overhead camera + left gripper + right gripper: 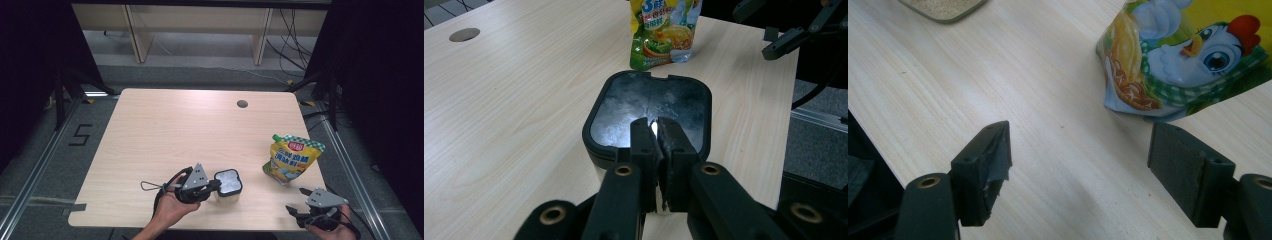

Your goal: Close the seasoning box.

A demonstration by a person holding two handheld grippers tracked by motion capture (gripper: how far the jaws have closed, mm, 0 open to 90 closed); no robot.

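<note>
Left tongs (654,131) pinch the container's near rim (600,152); right tongs (1079,150) gape near table edge.

The counter (200,130) is evenly lit from above, while darkness is seen around it. Glare is caught on the container lid (649,107); nearby fingers (983,170) are blurred.

Left gripper (655,131) with jaws nearly together over the near rim of a black-rimmed container (651,107) with a shiny inside, on a light wood table (514,100), a yellow-green pouch (664,32) just behind it, a round hole (464,34) far left, the other gripper (794,30) top right.
</note>
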